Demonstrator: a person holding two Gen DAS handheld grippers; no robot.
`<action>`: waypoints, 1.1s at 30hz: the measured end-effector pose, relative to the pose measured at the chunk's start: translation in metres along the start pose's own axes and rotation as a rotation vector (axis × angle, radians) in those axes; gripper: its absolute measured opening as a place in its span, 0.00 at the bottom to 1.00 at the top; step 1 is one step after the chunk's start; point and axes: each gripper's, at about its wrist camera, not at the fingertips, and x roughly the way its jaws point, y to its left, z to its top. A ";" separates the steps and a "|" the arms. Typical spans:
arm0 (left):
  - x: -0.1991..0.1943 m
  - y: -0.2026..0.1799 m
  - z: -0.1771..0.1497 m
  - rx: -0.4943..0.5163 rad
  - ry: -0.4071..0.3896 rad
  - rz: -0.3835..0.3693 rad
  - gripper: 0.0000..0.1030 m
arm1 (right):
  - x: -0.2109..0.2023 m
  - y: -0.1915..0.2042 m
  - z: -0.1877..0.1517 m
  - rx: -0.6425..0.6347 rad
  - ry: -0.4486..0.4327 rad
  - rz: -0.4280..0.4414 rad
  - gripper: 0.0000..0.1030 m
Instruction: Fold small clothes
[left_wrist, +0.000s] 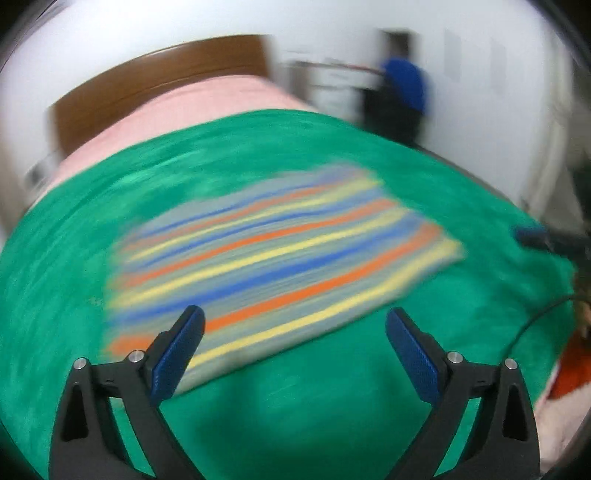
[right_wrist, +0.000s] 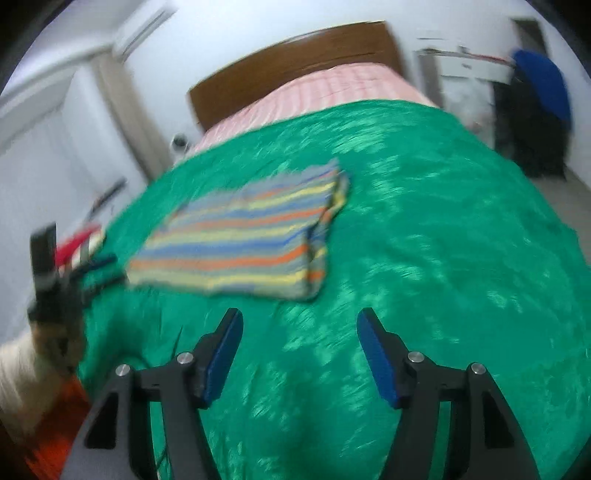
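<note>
Honestly the striped cloth (left_wrist: 273, 254) looks soft, light and floppy, so with the left gripper (left_wrist: 295, 350) and right gripper (right_wrist: 299, 350) both spread wide and empty, I'd pinch an edge just ahead of the fingers.

Bed (right_wrist: 288, 55): I see its brown headboard behind.
Covers: pink sheet (right_wrist: 332, 88), green blanket (right_wrist: 424, 229) over it.
On blanket: striped folded cloth (right_wrist: 240, 240).

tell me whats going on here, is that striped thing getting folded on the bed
A person holds a gripper in each hand over a green blanket on a bed. The striped cloth lies on it, apparently already folded into a rectangle. The left gripper and right gripper are both open, holding nothing. The frames are motion-blurred.
</note>
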 end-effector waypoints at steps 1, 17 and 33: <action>0.016 -0.025 0.011 0.054 0.021 -0.037 0.86 | -0.003 -0.008 0.001 0.038 -0.023 0.012 0.62; 0.092 -0.125 0.035 0.227 0.025 -0.071 0.07 | 0.078 -0.082 0.078 0.175 0.134 0.256 0.63; 0.002 0.054 0.007 -0.390 -0.097 -0.114 0.06 | 0.235 0.053 0.195 0.103 0.252 0.333 0.09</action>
